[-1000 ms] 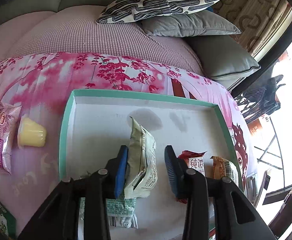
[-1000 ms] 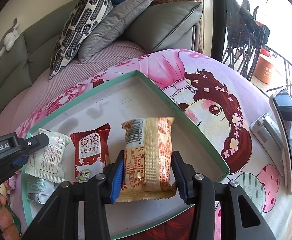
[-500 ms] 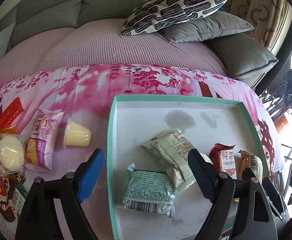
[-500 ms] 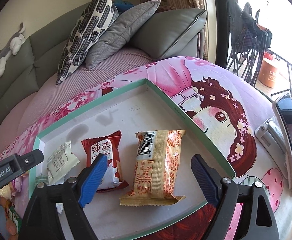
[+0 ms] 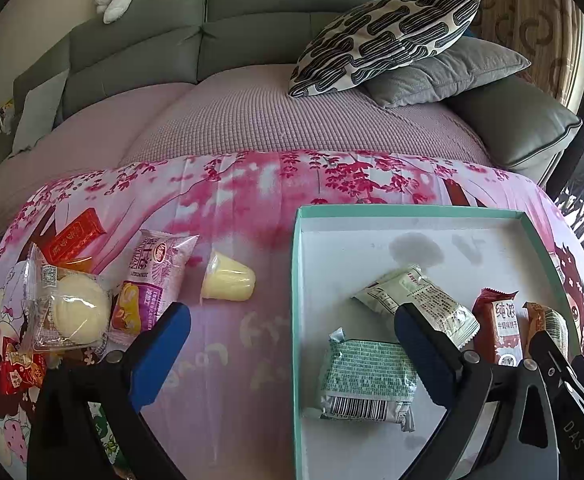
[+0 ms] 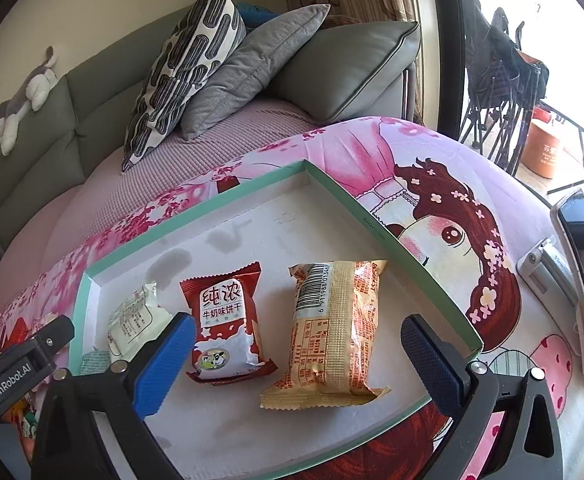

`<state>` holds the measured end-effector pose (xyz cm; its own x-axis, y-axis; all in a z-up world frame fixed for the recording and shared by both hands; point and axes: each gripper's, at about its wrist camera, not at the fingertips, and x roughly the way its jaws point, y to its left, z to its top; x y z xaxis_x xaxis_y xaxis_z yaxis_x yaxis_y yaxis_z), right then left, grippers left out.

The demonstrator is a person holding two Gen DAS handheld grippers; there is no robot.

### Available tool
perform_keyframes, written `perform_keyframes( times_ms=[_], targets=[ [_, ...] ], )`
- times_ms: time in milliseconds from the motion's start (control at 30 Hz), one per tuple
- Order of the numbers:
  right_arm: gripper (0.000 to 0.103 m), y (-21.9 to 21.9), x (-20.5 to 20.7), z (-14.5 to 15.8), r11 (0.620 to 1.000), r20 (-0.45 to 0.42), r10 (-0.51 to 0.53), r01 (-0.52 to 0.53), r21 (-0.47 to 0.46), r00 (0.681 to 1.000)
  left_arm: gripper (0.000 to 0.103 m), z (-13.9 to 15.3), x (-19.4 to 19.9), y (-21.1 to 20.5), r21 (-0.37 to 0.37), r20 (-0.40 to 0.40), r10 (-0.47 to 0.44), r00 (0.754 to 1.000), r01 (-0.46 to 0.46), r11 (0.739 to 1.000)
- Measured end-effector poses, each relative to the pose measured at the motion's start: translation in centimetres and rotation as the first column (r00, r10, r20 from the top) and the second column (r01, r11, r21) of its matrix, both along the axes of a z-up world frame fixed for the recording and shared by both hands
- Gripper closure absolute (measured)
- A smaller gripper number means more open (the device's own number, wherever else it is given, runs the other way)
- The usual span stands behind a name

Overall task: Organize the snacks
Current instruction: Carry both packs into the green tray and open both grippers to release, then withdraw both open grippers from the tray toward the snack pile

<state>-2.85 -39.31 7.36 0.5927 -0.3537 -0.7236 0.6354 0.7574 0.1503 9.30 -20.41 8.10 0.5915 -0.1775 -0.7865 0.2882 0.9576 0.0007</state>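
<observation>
Both grippers hang above the table with nothing between the jaws. The left gripper (image 5: 292, 344) is opening, its fingers wide apart over the left wall of the tray (image 5: 411, 211). The right gripper (image 6: 295, 356) is opening too, its fingers spread on both sides of the red packet (image 6: 224, 320) and the orange packet (image 6: 331, 332), touching neither.

Four snacks lie already inside the tray: these two at the lower right of the left view, the white packet (image 5: 415, 300) in the middle, and the green packet (image 5: 367, 380) below it. More snacks wait outside on the pink cloth (image 5: 232, 200): the jelly cup (image 5: 228, 280), the purple packet (image 5: 152, 280) and a wrapped bun (image 5: 76, 312) in the left half of the frame.

The next step is probably to fetch one of these. The jelly cup is the nearest. It lies on its side and may roll, so the fingers should come down on its two sides and close slowly.
</observation>
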Motion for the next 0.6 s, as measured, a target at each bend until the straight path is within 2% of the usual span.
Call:
perform_keyframes(
  times_ms=[300,500,600],
  targets=[
    [0.000,2.0,0.3,0.6,0.997,-0.006,0.067,-0.067,-0.027,0.998,0.001,1.4,-2.3,1.4,0.022,0.051,0.017,0.999,-0.018,1.000],
    [0.000,3.6,0.6,1.0,0.994,-0.006,0.106,-0.106,-0.029,0.994,0.001,1.8,-4.2,2.8,0.125,0.090,0.099,0.991,-0.109,0.986],
    [0.000,5.0,0.8,1.2,0.988,-0.007,0.151,-0.151,-0.027,0.988,0.001,1.9,-4.7,4.2,0.135,0.082,0.125,0.989,-0.135,0.982]
  ],
)
